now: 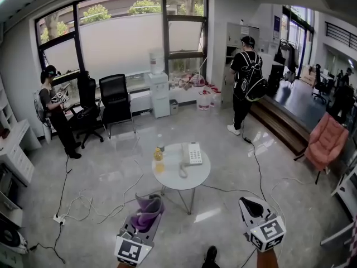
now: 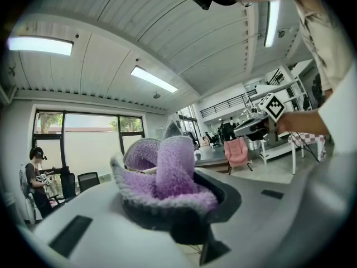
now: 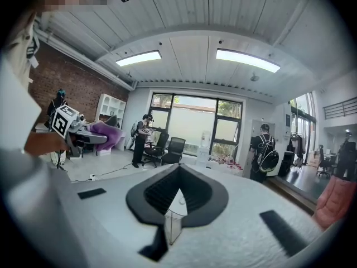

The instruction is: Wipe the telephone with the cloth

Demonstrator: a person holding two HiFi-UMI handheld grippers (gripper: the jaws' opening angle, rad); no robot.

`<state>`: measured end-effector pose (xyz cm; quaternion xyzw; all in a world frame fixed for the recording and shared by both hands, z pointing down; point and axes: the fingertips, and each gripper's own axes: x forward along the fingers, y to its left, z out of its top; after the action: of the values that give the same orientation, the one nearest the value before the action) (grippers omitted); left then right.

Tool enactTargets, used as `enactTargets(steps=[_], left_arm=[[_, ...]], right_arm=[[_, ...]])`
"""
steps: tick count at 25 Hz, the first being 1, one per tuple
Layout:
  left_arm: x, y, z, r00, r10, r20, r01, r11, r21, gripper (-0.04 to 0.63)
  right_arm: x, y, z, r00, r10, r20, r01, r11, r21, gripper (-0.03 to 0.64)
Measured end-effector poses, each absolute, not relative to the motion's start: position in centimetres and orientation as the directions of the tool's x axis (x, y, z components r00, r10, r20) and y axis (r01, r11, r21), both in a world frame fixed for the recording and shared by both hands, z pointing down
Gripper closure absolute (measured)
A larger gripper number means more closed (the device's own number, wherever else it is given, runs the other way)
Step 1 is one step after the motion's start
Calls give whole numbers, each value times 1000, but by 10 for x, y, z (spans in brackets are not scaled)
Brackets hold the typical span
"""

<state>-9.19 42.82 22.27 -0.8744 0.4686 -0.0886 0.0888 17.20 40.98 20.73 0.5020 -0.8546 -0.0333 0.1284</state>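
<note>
Saw purple cloth (image 1: 147, 214) pinched in the jaws of left gripper (image 1: 153, 201), low and left of centre in head view. Found right gripper (image 1: 248, 204) at lower right, jaws pressed together on nothing. Spotted white telephone (image 1: 193, 153) lying on round table (image 1: 173, 180) at centre, well apart from the 2 grippers.

No legible lettering, number, brand or sign in any view. Square black-and-white patterns only, without characters, on left marker cube (image 1: 133, 251) and right marker cube (image 1: 268, 231). Keys of telephone (image 1: 193, 153) too small to read.
</note>
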Motion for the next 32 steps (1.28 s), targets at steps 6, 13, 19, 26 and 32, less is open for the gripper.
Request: enactTargets(steps=[6,13,19,26,32], left_arm=[[-82,388,224,510,-856,91,-824,-516,-235,502],[-42,316,244,492,-867,80,-834,-495,-244,502],[-8,260,245,469,-878,92,-845,-477,-240,502],[15,204,240,445,-889,113,-859,-459,-229,502],[29,164,243,425,-895,138,-869,-446,-216,502]], right_arm=[[173,351,214,-504,-845,182,-825,533,190,626],[183,274,231,-578,-791,198,-775,609,168,626],[200,213,238,-618,-759,206,-745,649,155,626],[219,152,241,-644,-733,220,-724,677,133,626],[232,111,250,-660,-718,222,-714,691,112,626]])
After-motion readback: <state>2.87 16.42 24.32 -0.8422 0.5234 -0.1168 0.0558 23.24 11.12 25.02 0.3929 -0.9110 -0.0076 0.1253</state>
